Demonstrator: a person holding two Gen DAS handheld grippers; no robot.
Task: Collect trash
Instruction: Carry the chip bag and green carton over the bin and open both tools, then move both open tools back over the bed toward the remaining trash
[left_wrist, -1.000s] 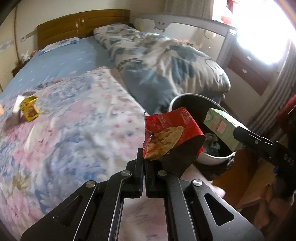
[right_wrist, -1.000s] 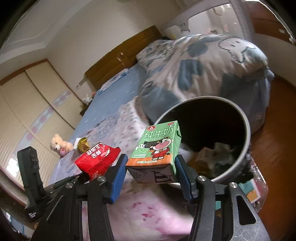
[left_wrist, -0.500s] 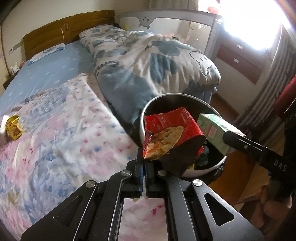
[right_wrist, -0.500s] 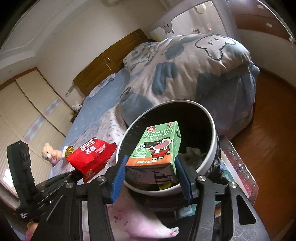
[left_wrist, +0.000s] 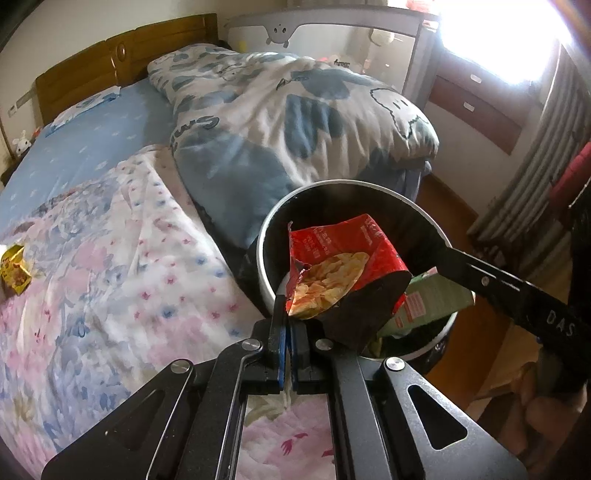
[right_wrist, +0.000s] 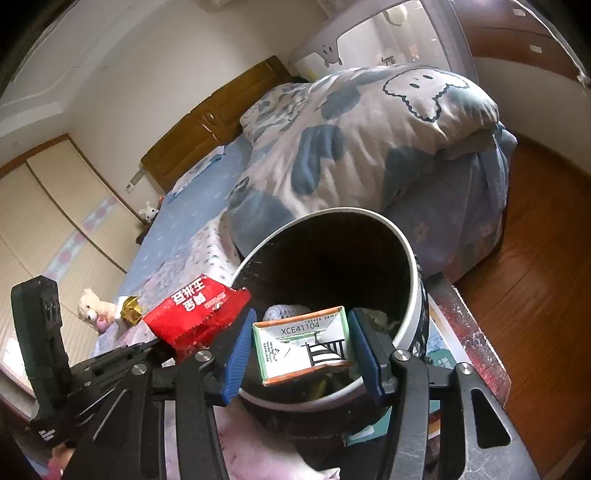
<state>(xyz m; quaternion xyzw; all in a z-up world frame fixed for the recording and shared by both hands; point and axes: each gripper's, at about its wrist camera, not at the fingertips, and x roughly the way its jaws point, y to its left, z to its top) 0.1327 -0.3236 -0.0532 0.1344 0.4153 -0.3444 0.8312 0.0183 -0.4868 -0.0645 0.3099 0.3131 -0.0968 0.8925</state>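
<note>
A: What blocks the trash bin (left_wrist: 266, 258) mouth?

B: The red chip bag (left_wrist: 343, 269) and green milk carton (right_wrist: 303, 343) hang over its near side, close together. The far half of the opening is free.

A: Around it?

B: The rolled duvet (right_wrist: 369, 147) crowds the bin's far rim; wooden floor (right_wrist: 535, 277) lies open to the right.

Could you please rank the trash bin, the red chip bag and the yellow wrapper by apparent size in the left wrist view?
1. trash bin
2. red chip bag, enlarged by nearness to the camera
3. yellow wrapper, farther away
</note>
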